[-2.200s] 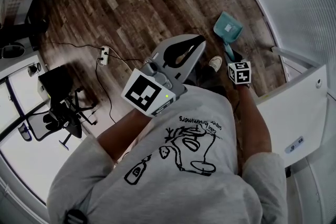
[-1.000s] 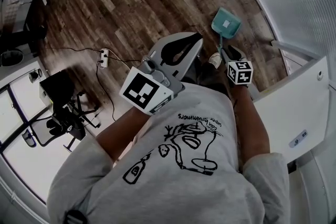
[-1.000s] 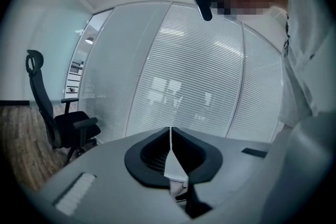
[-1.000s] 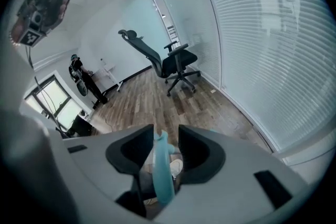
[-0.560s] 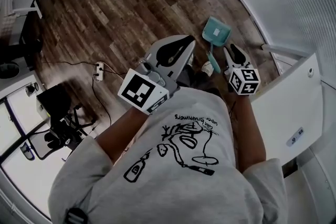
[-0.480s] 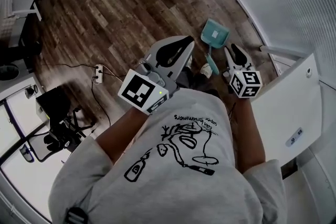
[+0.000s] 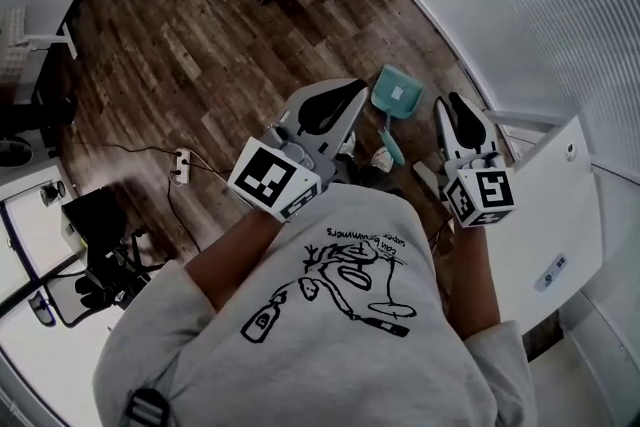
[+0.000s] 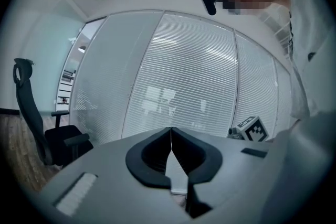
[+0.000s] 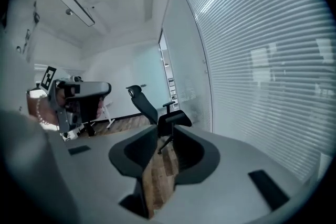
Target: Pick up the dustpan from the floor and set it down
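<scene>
Soft, even indoor light, with heavy fisheye bending in every view.

In the head view the wooden floor [image 7: 200, 25] looks dim and flatly lit. The dustpan [image 7: 397, 95] on it is sharp and casts barely any shadow. The white blinds [image 7: 520, 5] along the floor's edge are the brightest area, close to washed out. Straight lines bow strongly toward the frame edges. Both gripper views are circular with black, vignetted rims. In the left gripper view the blinds [image 8: 189, 81] carry pale patches of glare, and a chair [image 8: 31, 113] shows as a dark silhouette. In the right gripper view a long ceiling light [image 9: 76, 7] glows overhead. The nearest grey foreground in both is soft and out of focus.
</scene>
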`<state>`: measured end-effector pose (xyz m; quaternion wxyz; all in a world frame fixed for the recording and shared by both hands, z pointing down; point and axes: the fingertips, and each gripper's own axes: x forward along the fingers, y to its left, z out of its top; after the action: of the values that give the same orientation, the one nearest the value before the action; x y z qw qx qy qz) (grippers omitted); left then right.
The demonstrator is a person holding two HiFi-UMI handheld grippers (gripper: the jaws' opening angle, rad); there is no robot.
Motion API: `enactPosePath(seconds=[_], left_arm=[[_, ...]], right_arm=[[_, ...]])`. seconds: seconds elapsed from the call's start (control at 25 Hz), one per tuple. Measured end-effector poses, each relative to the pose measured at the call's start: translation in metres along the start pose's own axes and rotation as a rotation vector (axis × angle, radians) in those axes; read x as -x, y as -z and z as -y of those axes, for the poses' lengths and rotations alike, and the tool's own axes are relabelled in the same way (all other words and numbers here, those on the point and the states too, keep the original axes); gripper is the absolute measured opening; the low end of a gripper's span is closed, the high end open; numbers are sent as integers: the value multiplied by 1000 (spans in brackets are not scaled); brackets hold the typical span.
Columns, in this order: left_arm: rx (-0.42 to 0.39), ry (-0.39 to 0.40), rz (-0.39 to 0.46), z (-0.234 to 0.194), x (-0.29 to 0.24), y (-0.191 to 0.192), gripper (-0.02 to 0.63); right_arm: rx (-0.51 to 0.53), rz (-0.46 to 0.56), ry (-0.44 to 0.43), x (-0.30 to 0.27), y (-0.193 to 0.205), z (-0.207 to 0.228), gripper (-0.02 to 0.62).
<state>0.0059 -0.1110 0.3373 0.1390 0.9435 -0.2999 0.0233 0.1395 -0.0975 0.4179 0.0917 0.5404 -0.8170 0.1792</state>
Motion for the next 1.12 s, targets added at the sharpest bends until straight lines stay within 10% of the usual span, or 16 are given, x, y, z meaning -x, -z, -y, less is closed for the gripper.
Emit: enactPosePath(seconds=[1.12], left_arm=[[-92,38,122,21,14,-100,2]], right_arm=[[167,165,61,71,-161,-61,21]])
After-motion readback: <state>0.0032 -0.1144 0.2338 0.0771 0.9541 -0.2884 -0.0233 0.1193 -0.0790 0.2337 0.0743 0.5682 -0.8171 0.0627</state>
